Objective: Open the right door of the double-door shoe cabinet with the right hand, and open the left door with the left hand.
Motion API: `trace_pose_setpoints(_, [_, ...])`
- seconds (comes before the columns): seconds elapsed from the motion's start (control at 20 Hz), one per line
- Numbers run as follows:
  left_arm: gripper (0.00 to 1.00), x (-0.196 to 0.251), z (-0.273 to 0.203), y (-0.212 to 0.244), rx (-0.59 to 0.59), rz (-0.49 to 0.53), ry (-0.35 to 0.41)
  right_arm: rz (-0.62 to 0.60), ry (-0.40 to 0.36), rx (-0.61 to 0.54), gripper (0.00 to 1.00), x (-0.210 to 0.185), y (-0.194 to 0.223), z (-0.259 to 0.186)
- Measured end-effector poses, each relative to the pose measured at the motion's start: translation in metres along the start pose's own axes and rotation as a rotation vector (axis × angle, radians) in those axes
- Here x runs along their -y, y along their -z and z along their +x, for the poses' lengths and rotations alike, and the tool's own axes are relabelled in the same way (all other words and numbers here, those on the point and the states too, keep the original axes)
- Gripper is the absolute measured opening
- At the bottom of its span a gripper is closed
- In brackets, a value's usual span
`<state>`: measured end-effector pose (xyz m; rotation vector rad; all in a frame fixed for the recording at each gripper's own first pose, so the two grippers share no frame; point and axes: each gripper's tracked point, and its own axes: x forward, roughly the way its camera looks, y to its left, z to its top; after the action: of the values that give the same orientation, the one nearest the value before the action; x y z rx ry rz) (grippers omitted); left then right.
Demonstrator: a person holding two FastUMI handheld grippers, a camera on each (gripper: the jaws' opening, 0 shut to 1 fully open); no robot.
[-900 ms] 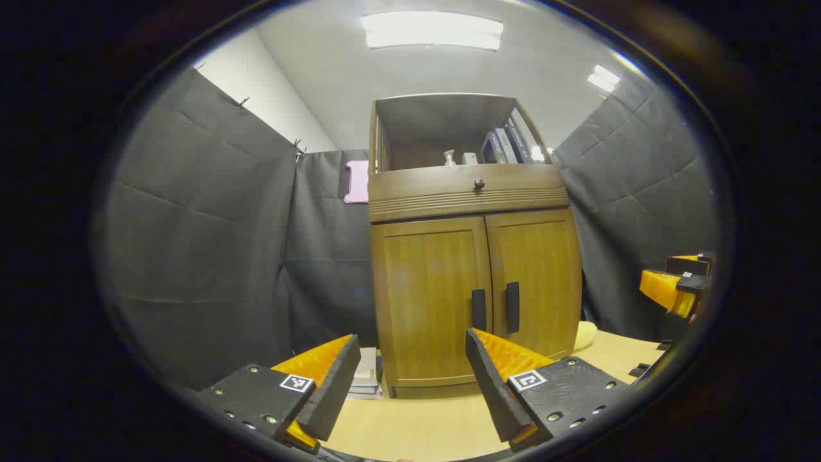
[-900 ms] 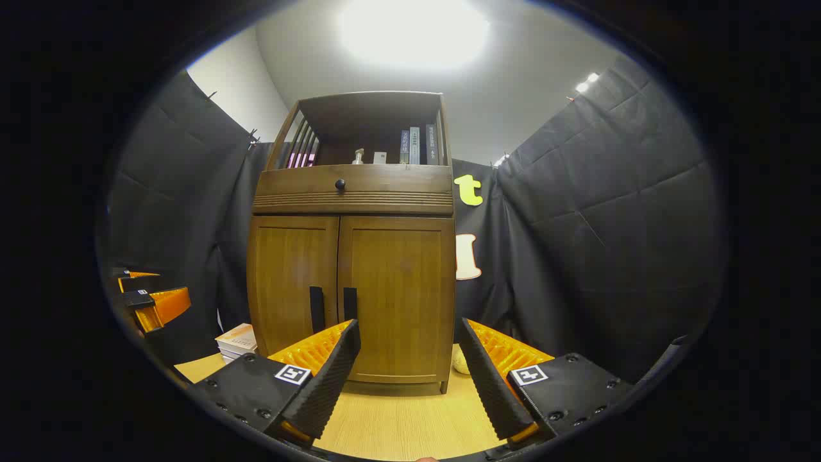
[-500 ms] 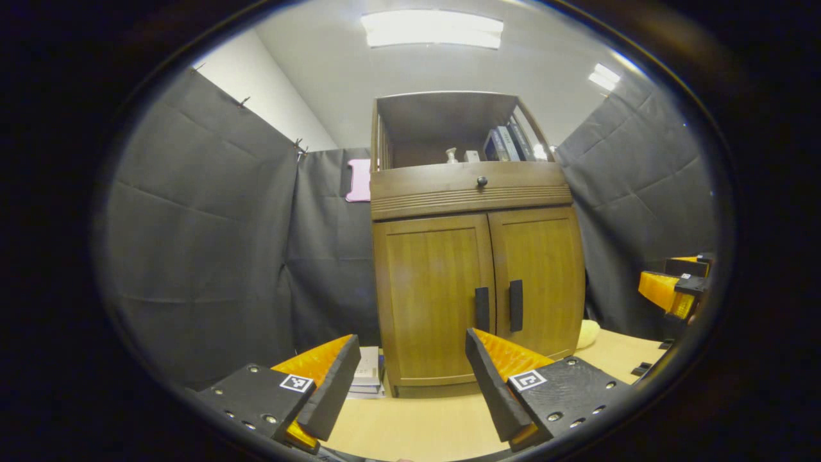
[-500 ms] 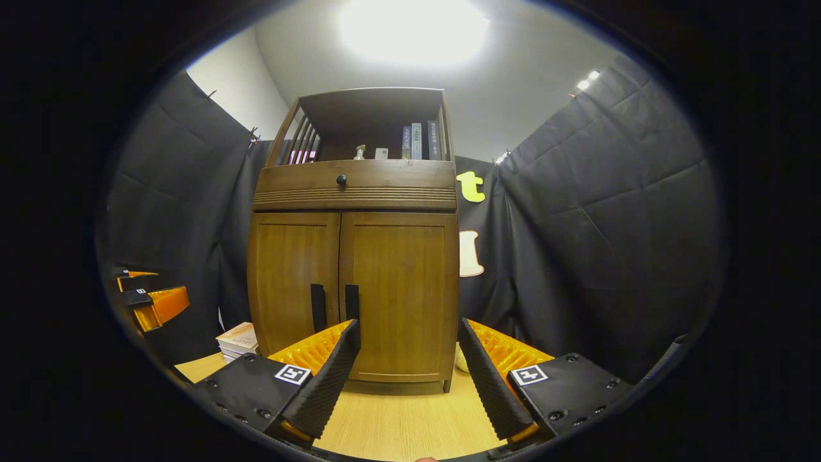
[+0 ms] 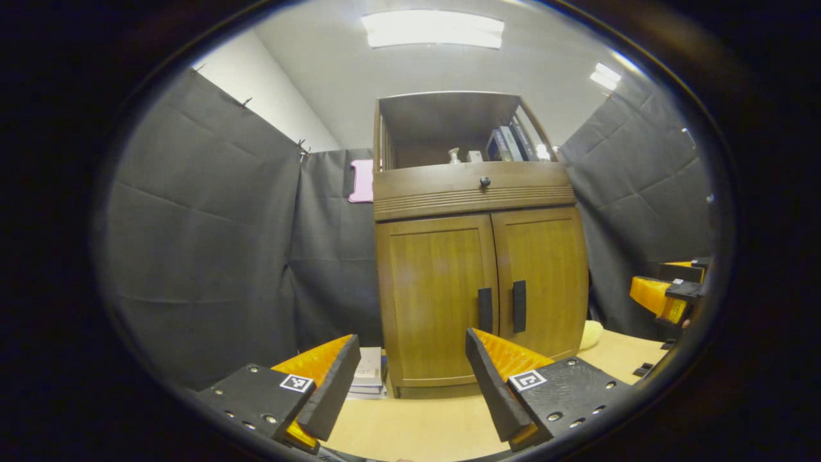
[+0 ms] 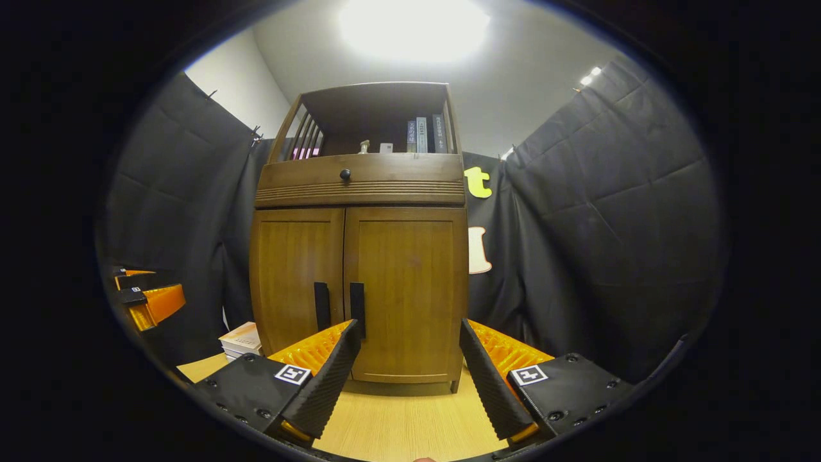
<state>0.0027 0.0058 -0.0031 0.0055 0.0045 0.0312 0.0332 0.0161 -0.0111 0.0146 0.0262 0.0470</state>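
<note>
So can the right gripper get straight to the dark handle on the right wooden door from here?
Probably yes. The right gripper is open, with bare tabletop ahead, and the right door's dark handle stands unblocked just left of its line.

No text is legible: the spines of the books (image 6: pixel 421 135) on the cabinet (image 6: pixel 359 289) shelf are too small to read.
</note>
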Motion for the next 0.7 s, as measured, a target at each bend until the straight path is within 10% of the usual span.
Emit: trace_pose_setpoints(0.7, [0.95,-0.054,-0.027,0.001,-0.009,0.027,-0.147,0.020,-0.114,0.006,0.98,-0.048,0.000,0.108])
